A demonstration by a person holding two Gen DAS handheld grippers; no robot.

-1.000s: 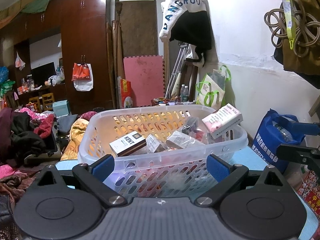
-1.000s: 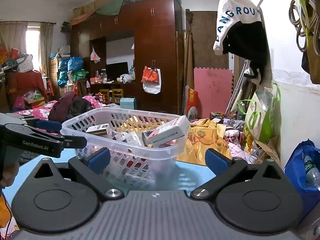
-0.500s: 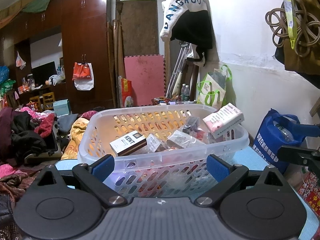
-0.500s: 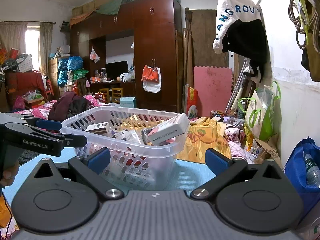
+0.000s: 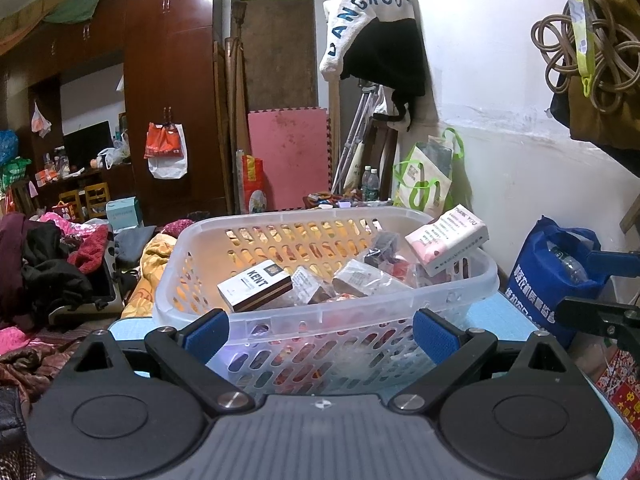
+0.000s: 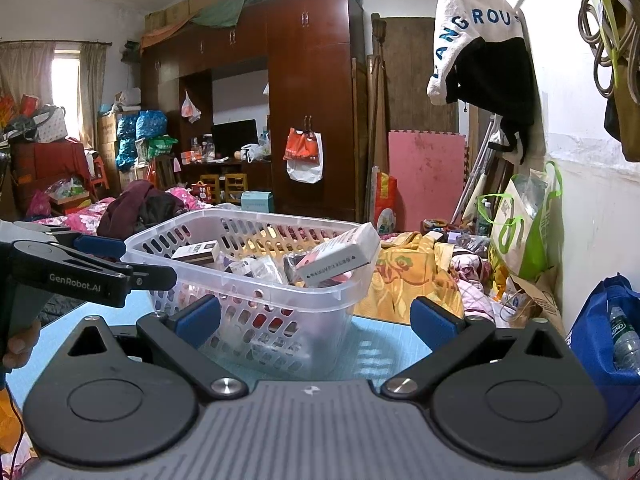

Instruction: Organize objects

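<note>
I see almost no change from a second ago; my left gripper [image 5: 320, 330] has its fingers spread and empty, facing the basket [image 5: 328, 312] on the blue worktop [image 6: 376, 346]; my right gripper [image 6: 316, 318] is spread too, beside the basket's corner; the pink box [image 5: 448, 238] still leans on the rim, the Kent pack [image 5: 254, 286] inside.

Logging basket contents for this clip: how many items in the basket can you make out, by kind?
Printed cardboard boxes: 2, a KENT box and a pink-and-white box leaning on the basket rim.
Clear-wrapped packets: at least 2.
Total: at least 4; the pile hides the rest.
</note>
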